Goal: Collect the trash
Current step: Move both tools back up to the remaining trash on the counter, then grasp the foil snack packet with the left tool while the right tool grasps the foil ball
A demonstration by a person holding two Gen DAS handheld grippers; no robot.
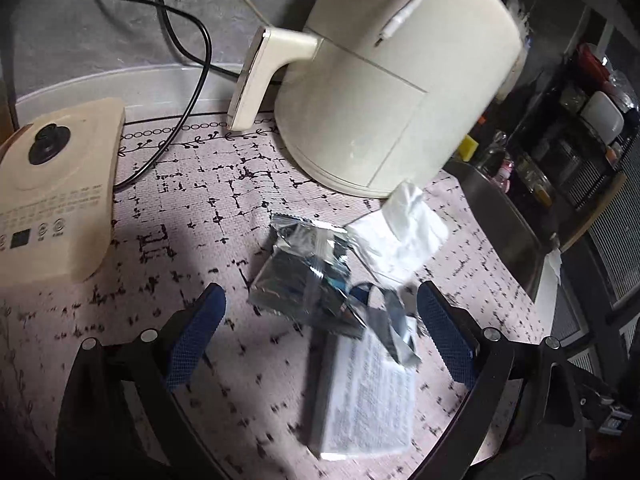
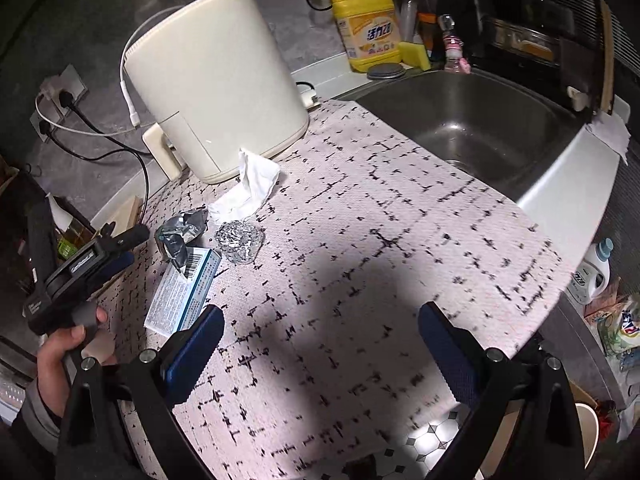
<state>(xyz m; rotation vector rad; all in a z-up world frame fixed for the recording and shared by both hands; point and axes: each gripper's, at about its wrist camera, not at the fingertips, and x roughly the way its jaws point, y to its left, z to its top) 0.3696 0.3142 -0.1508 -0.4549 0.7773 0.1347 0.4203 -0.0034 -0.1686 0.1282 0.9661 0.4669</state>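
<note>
Trash lies in a cluster on the patterned mat. A silver foil wrapper lies partly on a white printed box, with a crumpled white tissue beyond them by the air fryer. My left gripper is open, hovering over the wrapper and box, its blue pads on either side. In the right wrist view the wrapper, box, tissue and a crumpled foil ball lie at the left. My right gripper is open with nothing in it, over bare mat. The left gripper shows there, held by a hand.
A cream air fryer stands behind the trash, cables running to wall sockets. A cream appliance with buttons sits at the left. A steel sink lies to the right, a yellow detergent bottle and sponge behind it.
</note>
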